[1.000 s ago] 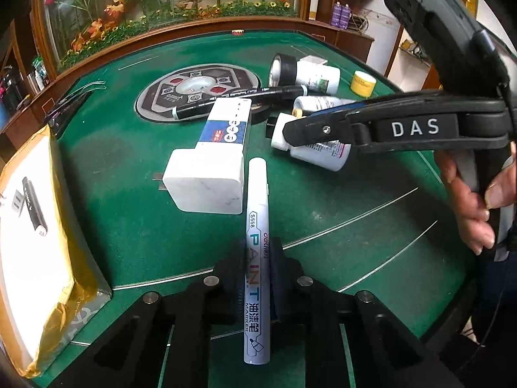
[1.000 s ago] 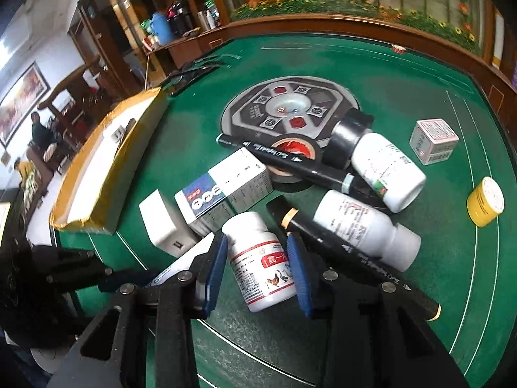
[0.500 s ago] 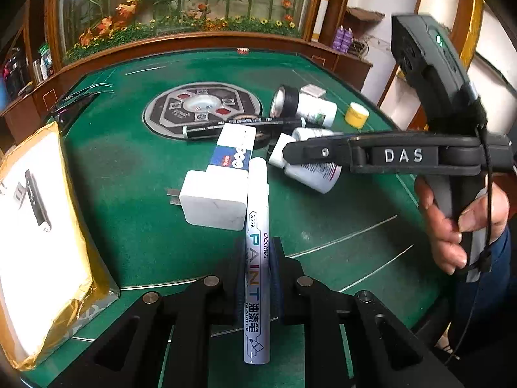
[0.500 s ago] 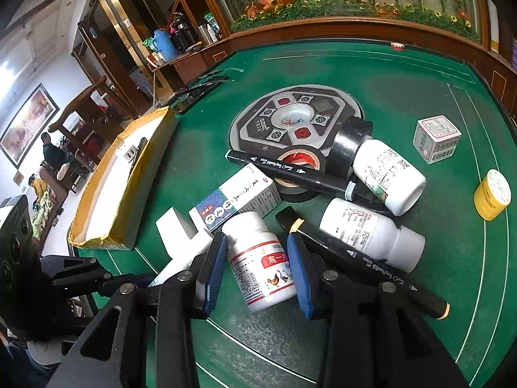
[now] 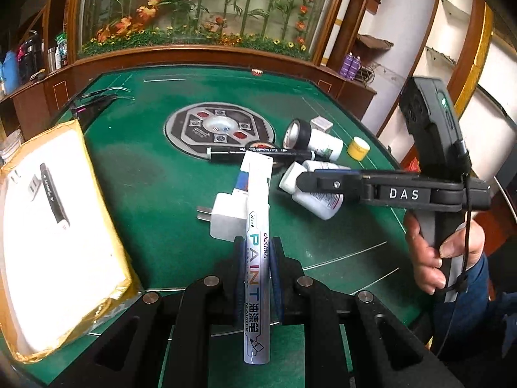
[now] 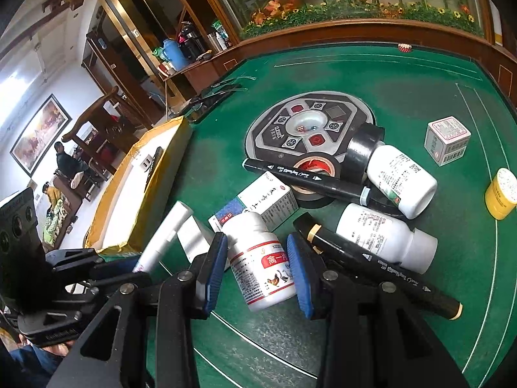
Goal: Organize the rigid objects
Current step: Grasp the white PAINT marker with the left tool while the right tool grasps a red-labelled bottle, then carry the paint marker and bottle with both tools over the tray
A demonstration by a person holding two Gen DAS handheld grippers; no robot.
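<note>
Now the silver-white paint marker with "PAINT" lettering (image 5: 257, 278) sits clamped lengthwise between the narrow-set jaws of the left gripper (image 5: 258, 265), and compared with a second ago it rides higher: its far tip, which then lay by the white plug adapter (image 5: 226, 216), now overlaps the blue-and-white carton (image 5: 248, 174) behind it, and more of the table's far side shows. The right gripper (image 6: 257, 266) has kept its place, its blue pads (image 6: 299, 271) pressing both sides of the white pill bottle with a red label and poultry drawings (image 6: 261, 265), which lies on the felt as before. The person's hand (image 5: 429, 252) grips the right tool's handle.

Around the bottle lie two black marker pens (image 6: 371, 262), two white plastic bottles (image 6: 397, 181), a black tape roll (image 6: 362, 152), a red-cored tape roll (image 6: 313, 169), a small white cube box (image 6: 447, 139) and a yellow-lidded jar (image 6: 501, 194). All rest on a green felt gaming table (image 6: 404, 97) with a round grey dice console (image 6: 307, 129) at its middle and a wooden rim. A shallow yellow-edged cardboard tray (image 5: 42, 226) at the table's left holds a black pen (image 5: 55, 197). Behind stand a planter of artificial flowers (image 5: 194, 16), wooden shelving and seated people in the far room.

The marker's grip zone is partly hidden by the pads, and the tray's other small contents are too washed out to identify.
</note>
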